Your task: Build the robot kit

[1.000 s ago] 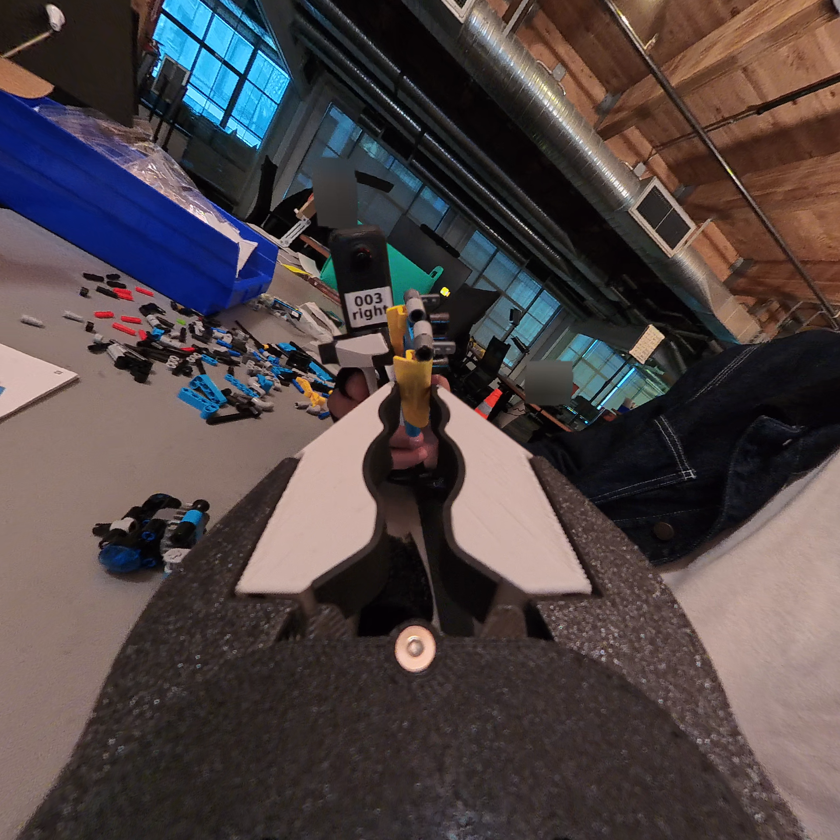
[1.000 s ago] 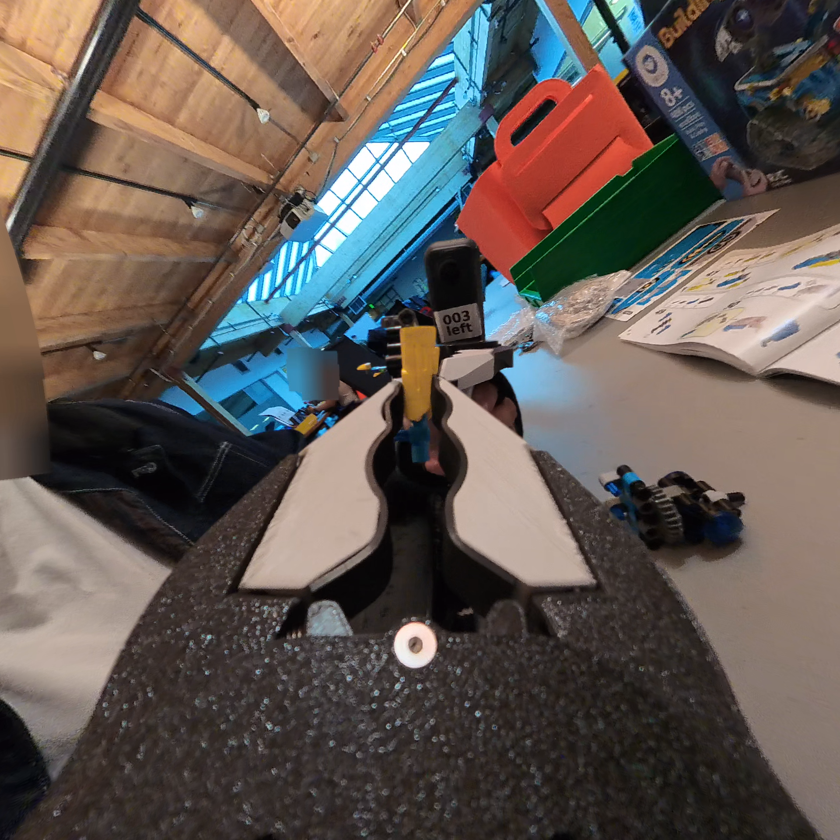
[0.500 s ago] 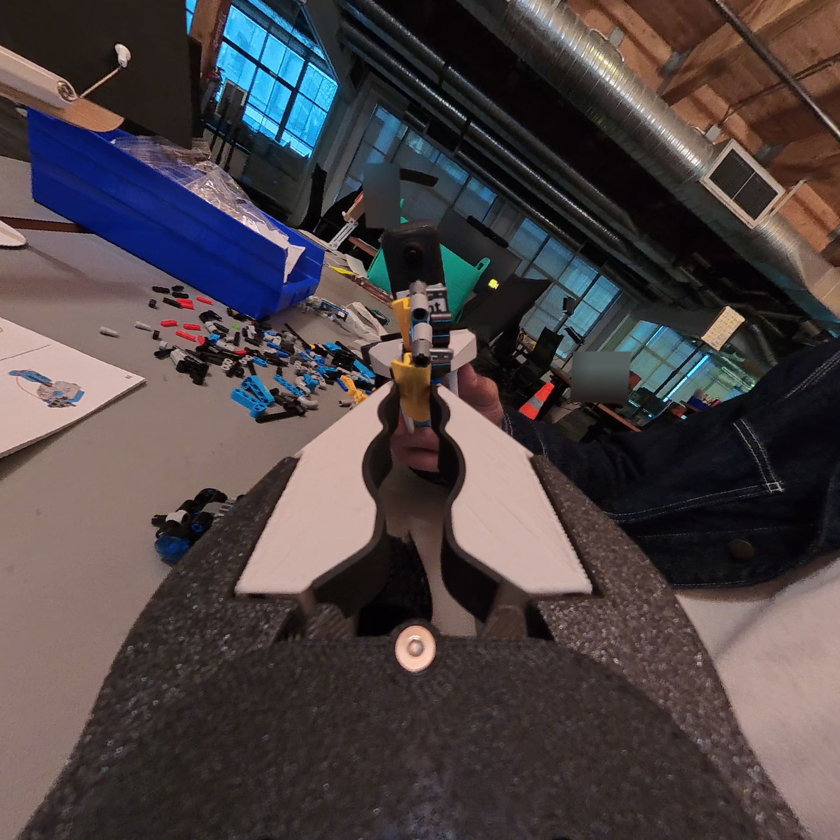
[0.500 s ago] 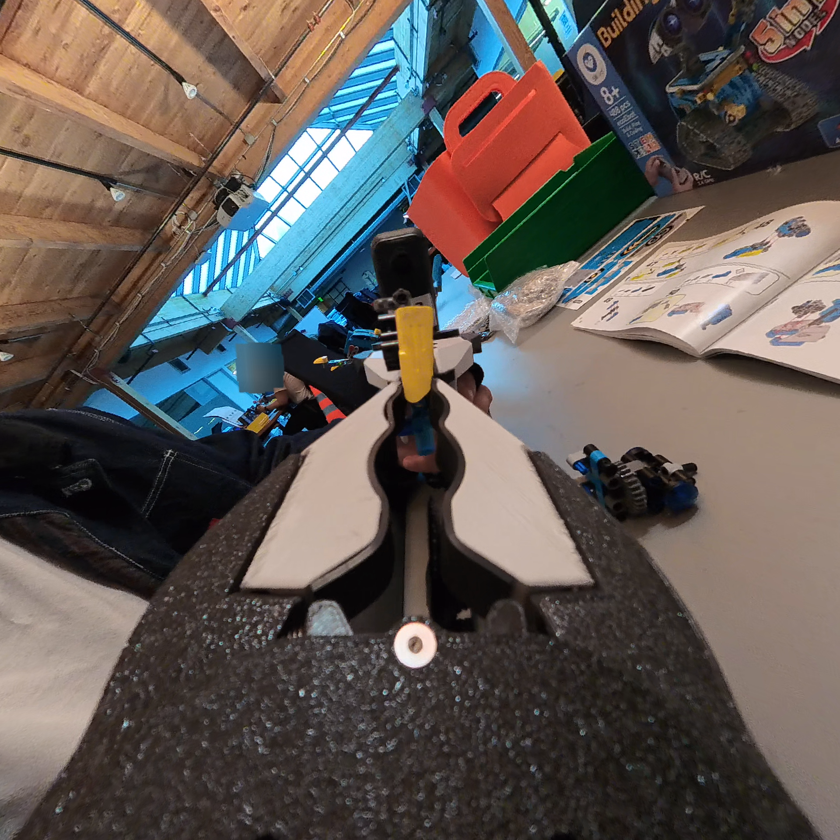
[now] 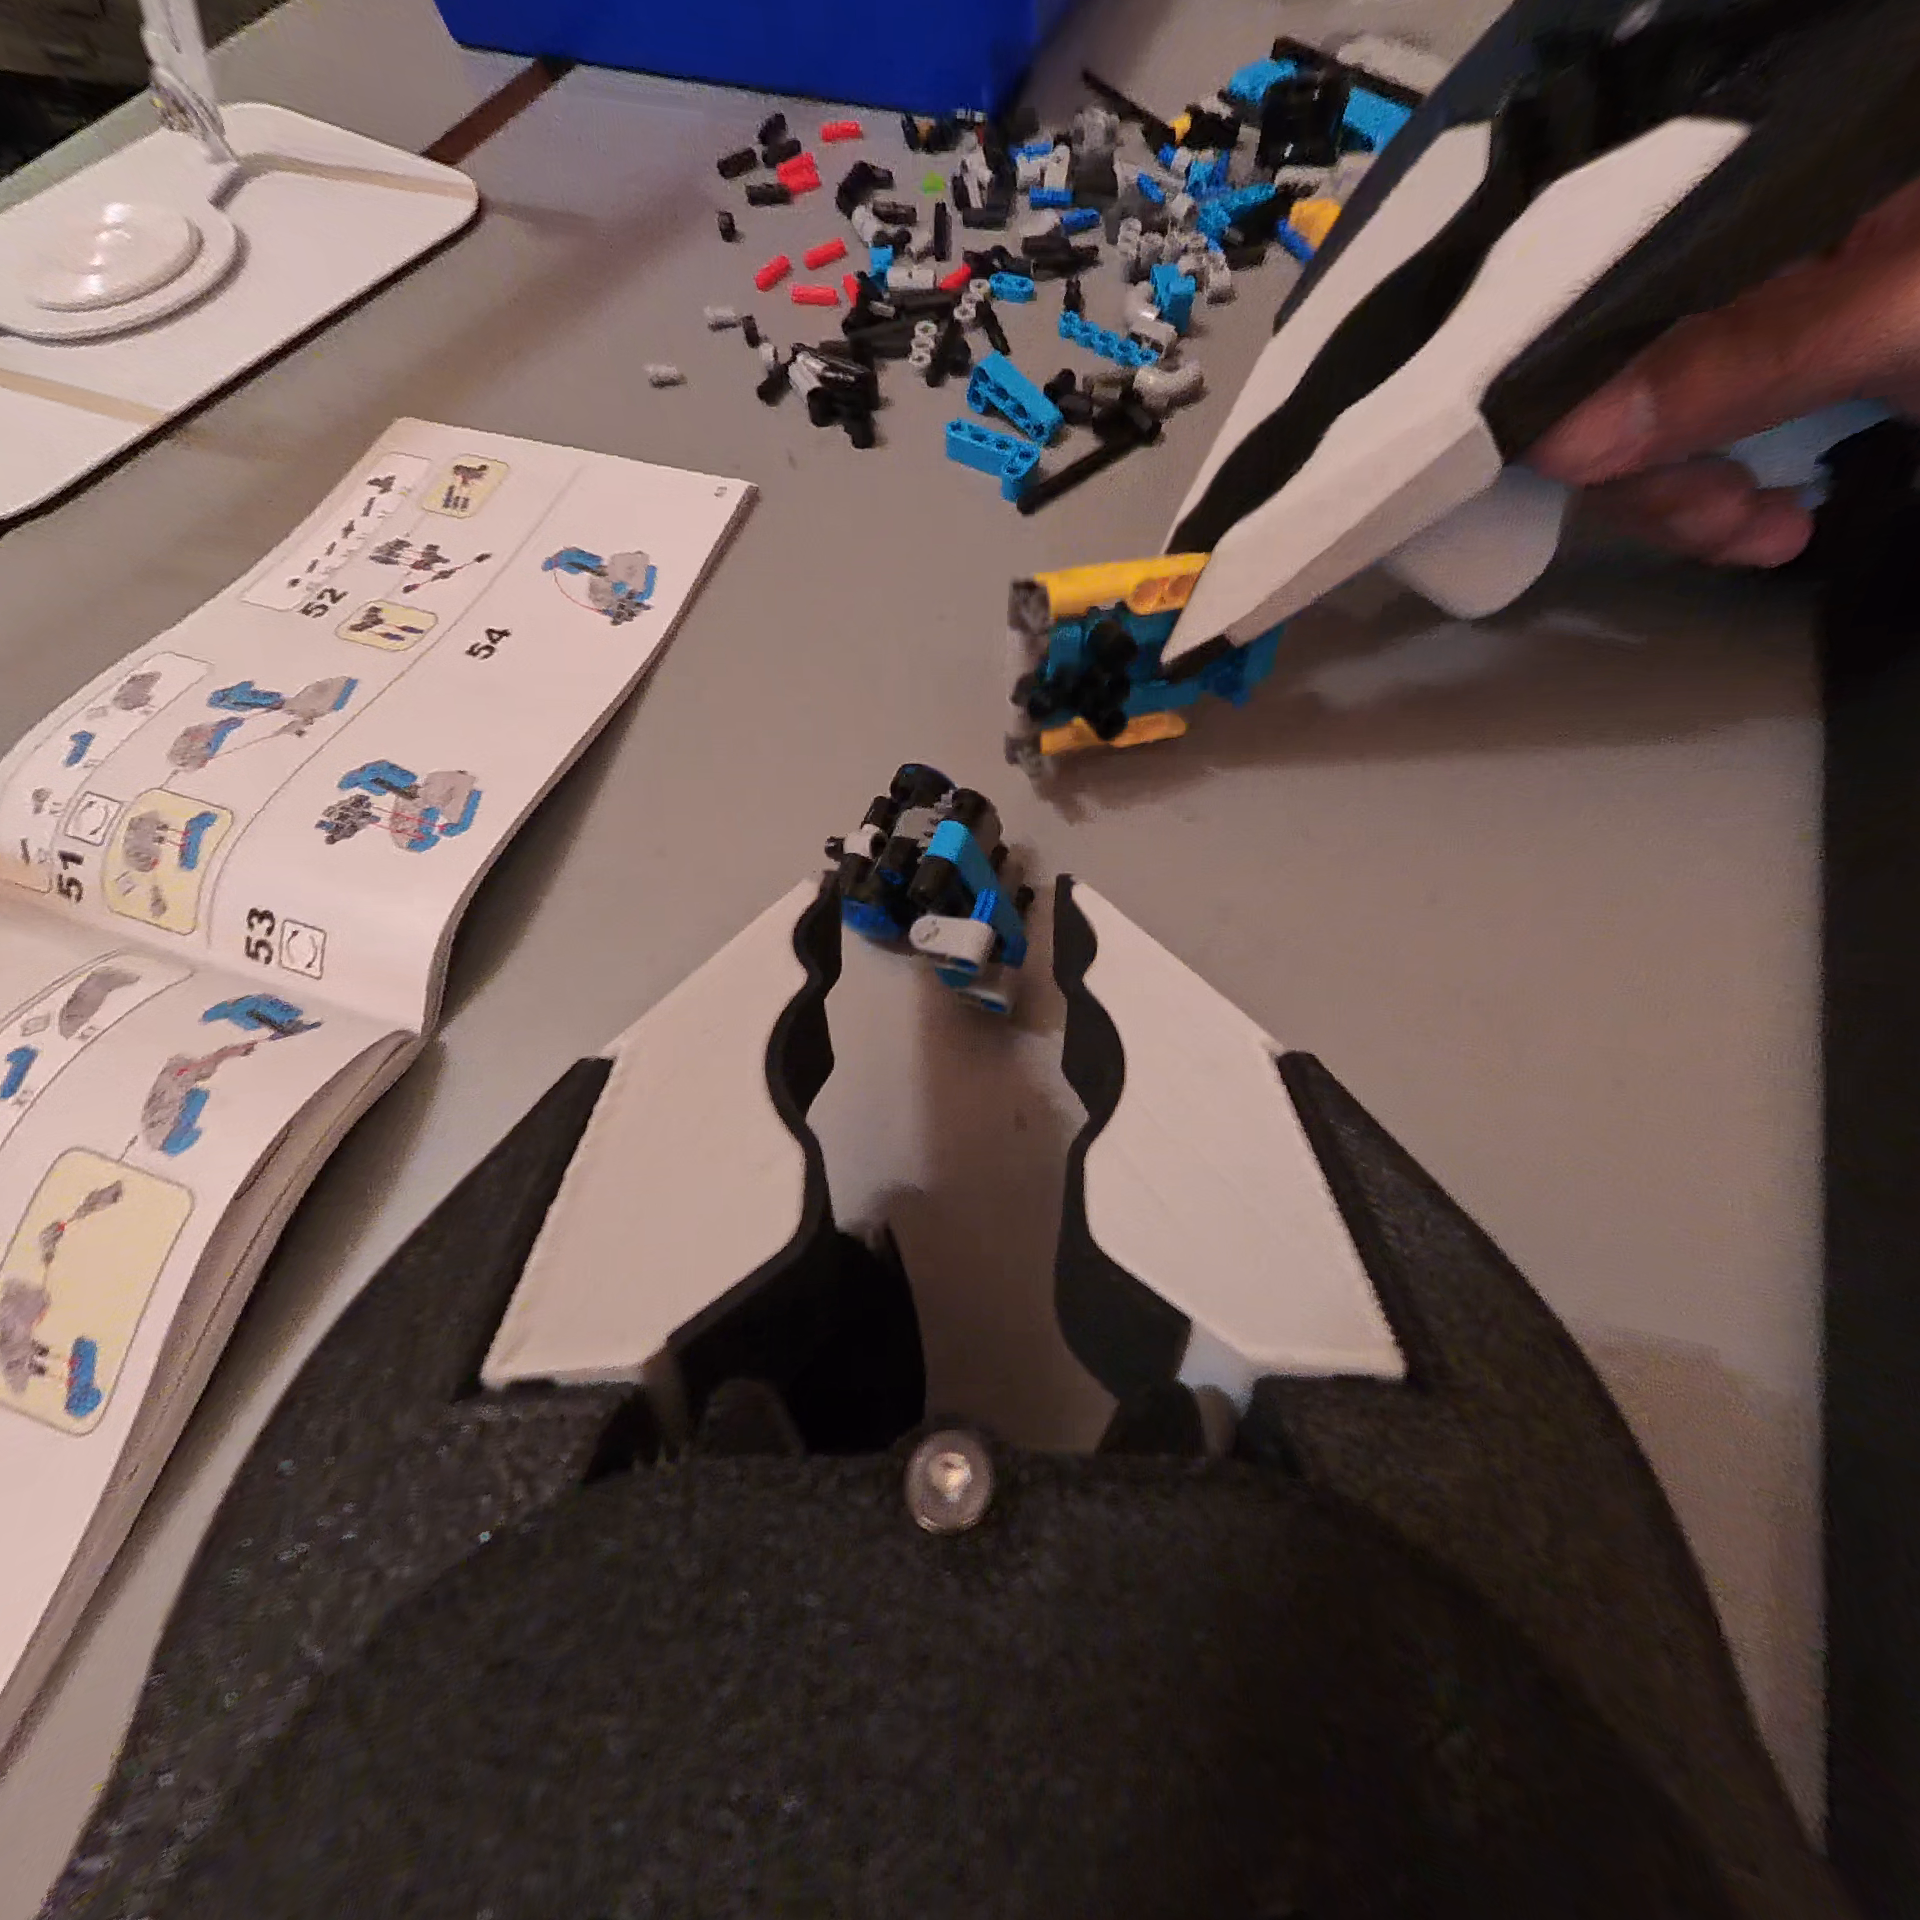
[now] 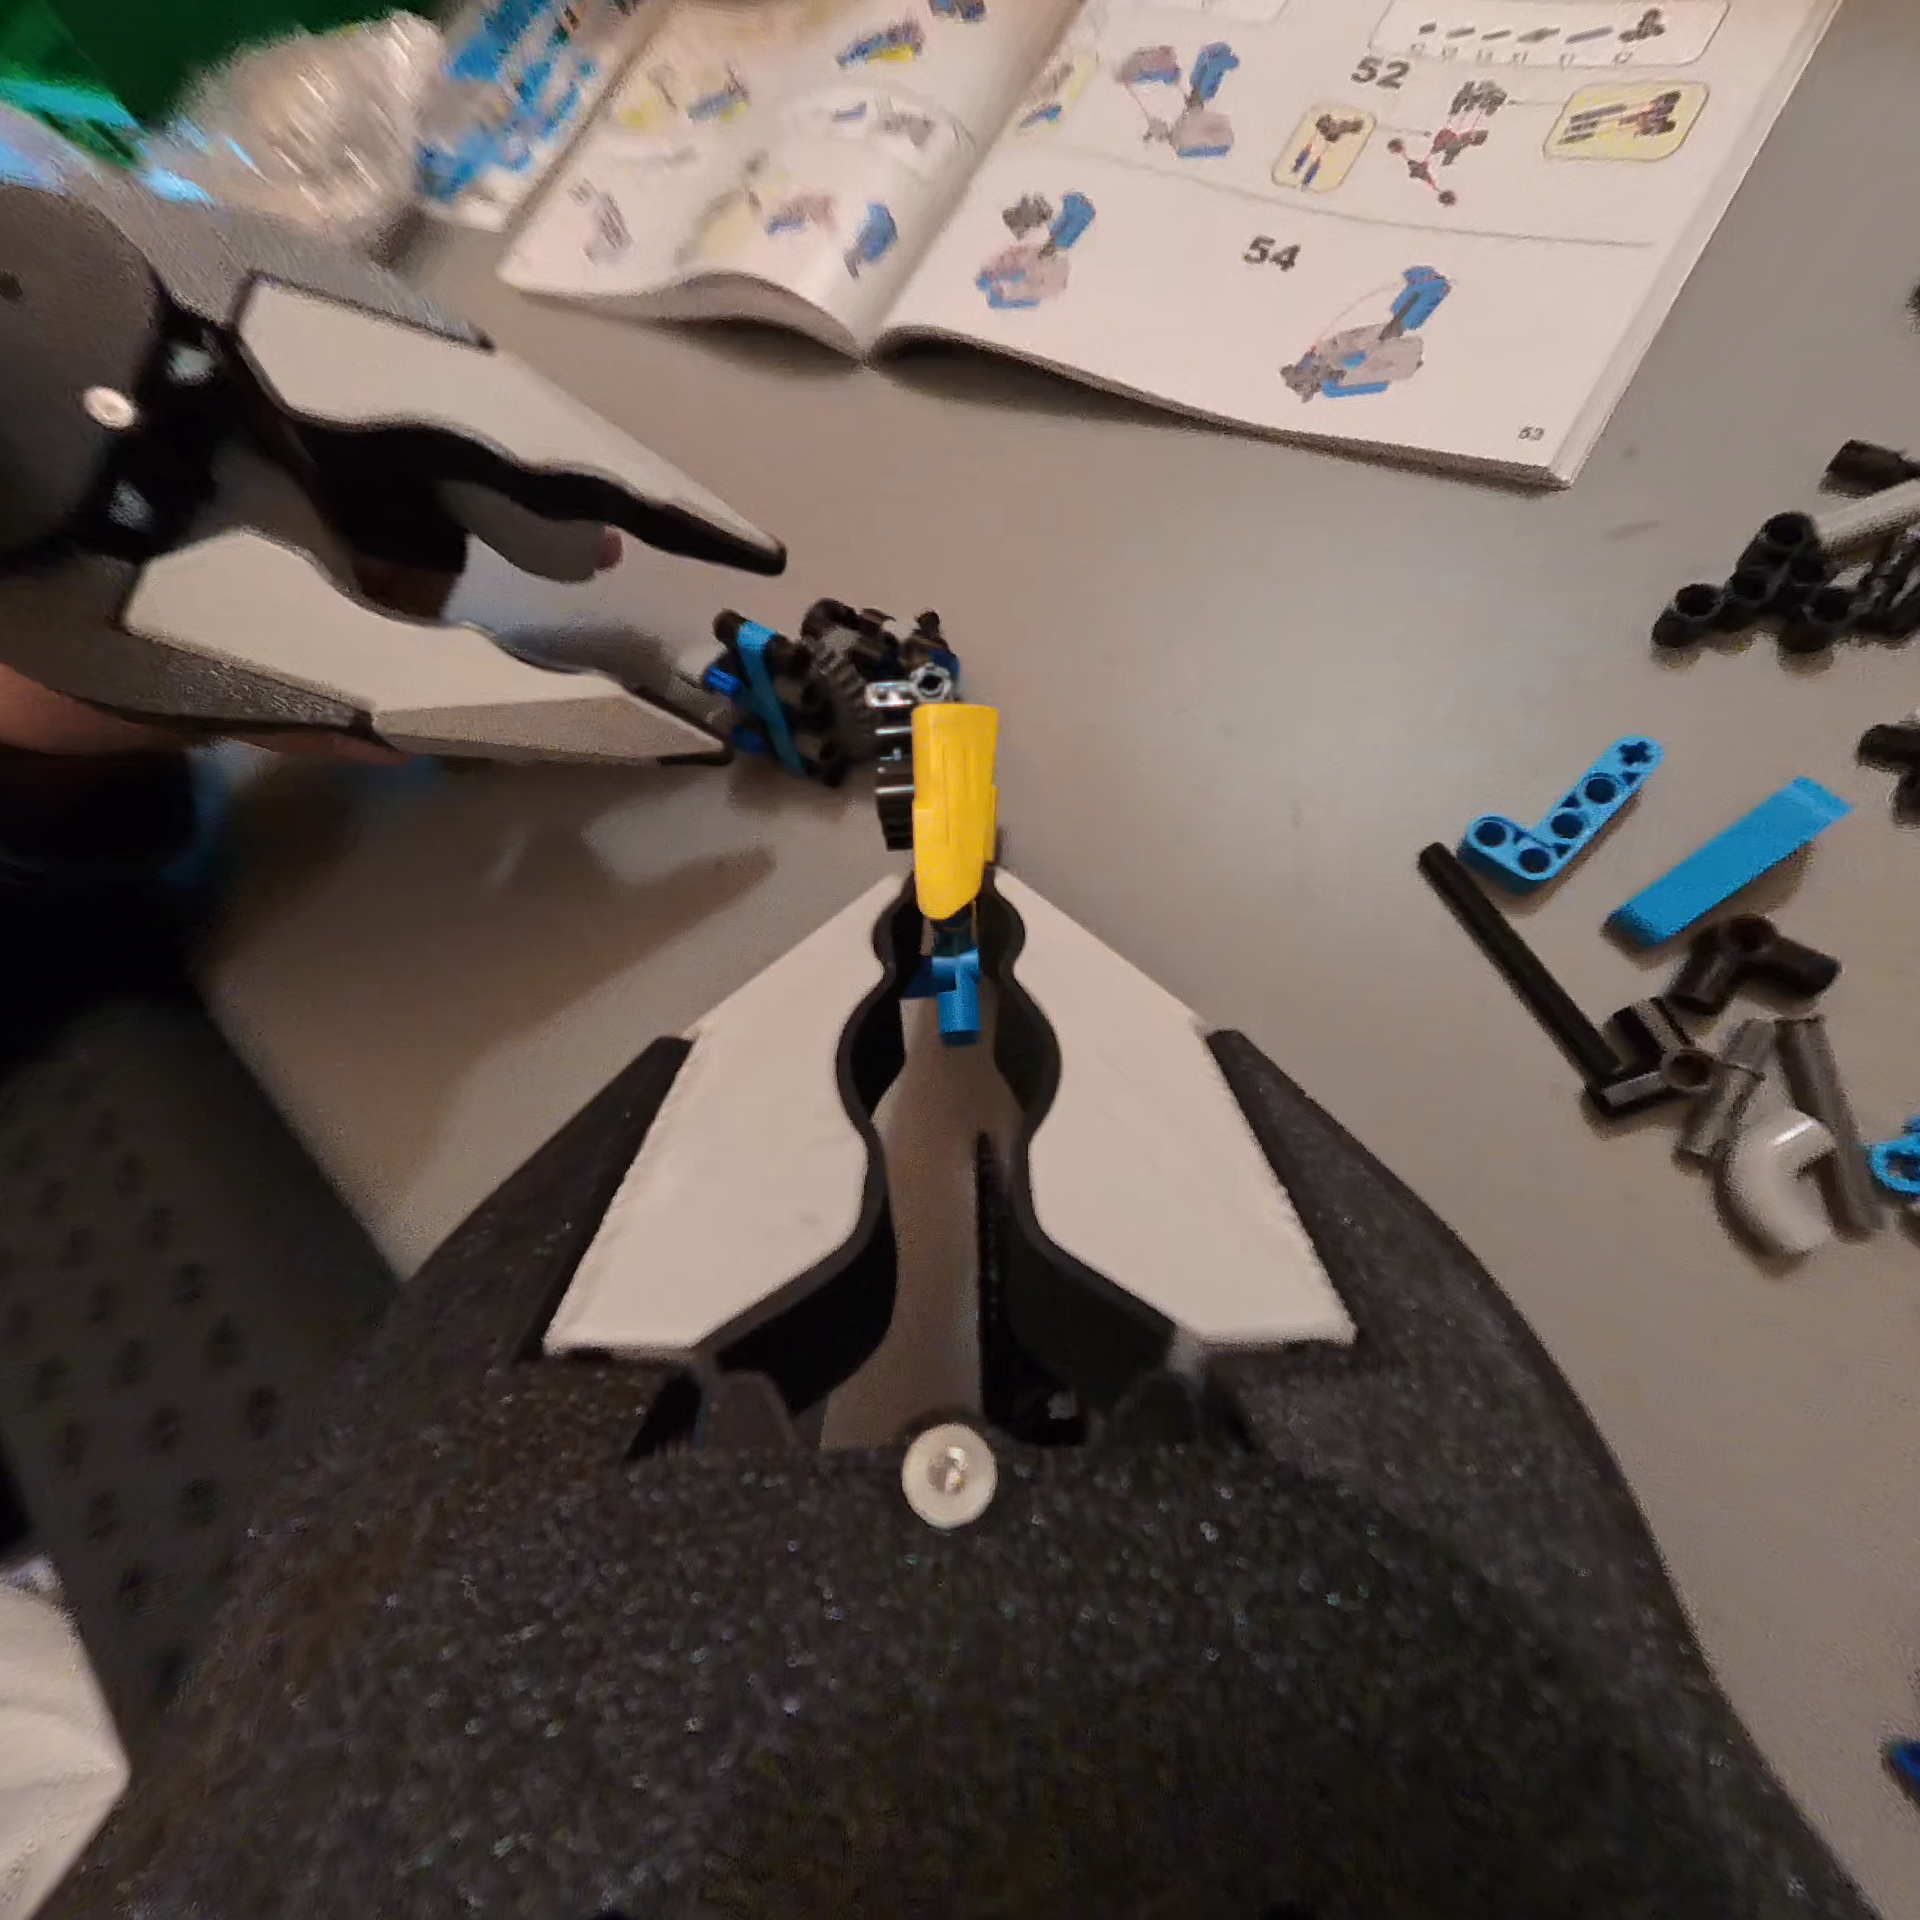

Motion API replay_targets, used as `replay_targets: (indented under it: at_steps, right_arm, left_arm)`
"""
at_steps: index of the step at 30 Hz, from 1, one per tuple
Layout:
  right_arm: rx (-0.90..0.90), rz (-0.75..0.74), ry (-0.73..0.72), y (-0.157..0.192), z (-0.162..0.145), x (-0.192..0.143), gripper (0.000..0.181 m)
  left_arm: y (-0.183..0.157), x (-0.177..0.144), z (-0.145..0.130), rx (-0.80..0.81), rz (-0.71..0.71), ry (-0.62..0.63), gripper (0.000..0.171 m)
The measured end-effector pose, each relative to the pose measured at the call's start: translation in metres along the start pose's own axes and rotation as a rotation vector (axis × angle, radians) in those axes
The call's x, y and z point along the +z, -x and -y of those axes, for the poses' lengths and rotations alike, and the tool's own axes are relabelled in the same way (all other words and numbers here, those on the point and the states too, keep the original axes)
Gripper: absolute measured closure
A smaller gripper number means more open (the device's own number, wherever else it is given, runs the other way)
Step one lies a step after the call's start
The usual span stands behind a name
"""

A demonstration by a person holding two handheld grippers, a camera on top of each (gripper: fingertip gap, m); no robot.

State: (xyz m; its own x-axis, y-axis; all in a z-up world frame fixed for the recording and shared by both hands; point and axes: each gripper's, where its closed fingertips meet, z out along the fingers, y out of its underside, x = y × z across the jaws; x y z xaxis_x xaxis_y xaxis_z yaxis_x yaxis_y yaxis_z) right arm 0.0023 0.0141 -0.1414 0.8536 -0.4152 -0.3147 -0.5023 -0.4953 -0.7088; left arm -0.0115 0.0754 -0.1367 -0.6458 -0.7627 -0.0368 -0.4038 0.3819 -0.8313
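Observation:
My left gripper [image 5: 940, 889] is open, low over the grey table [image 5: 1403, 935]. A small black-and-blue brick assembly [image 5: 925, 862] lies on the table between its fingertips. My right gripper [image 6: 951, 891] is shut on a yellow-and-blue brick assembly [image 6: 951, 810] and holds it just above the table. In the left wrist view, the right gripper [image 5: 1195, 634] comes in from the upper right with that assembly [image 5: 1112, 665], just beyond the small one. In the right wrist view, the left gripper [image 6: 743, 655] shows at the left, open around the small assembly [image 6: 821, 675].
An open instruction booklet [image 5: 343, 748] lies left of my left gripper and also shows in the right wrist view [image 6: 1195, 208]. A pile of loose bricks [image 5: 997, 281] lies beyond, in front of a blue bin [image 5: 779, 42]. A white lamp base [image 5: 156, 239] stands far left. Loose parts [image 6: 1714, 935] lie to the right. The grippers' ends are close to 7 cm from one another.
Both grippers have swung down from facing each other in the air to the table. My left gripper let go of the yellow assembly and opened around the small one. My right gripper still holds it.

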Motion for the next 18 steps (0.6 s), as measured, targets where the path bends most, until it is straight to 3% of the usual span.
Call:
replay_targets:
  at_steps: [2, 4, 9, 18]
  right_arm:
    - [-0.042, -0.073, 0.021, -0.003, -0.004, 0.004, 0.171]
    - [-0.057, -0.1, 0.009, -0.001, -0.002, 0.006, 0.171]
    - [-0.094, -0.066, -0.001, 0.017, -0.003, 0.012, 0.168]
    - [-0.093, 0.058, -0.043, 0.029, 0.003, 0.007, 0.151]
  left_arm:
    - [-0.002, 0.007, -0.004, 0.041, 0.009, 0.039, 0.134]
    - [-0.003, 0.01, -0.007, 0.096, 0.034, 0.065, 0.152]
    - [-0.004, 0.01, -0.006, 0.19, 0.121, 0.059, 0.154]
    - [-0.005, 0.01, -0.006, 0.199, 0.127, 0.06, 0.155]
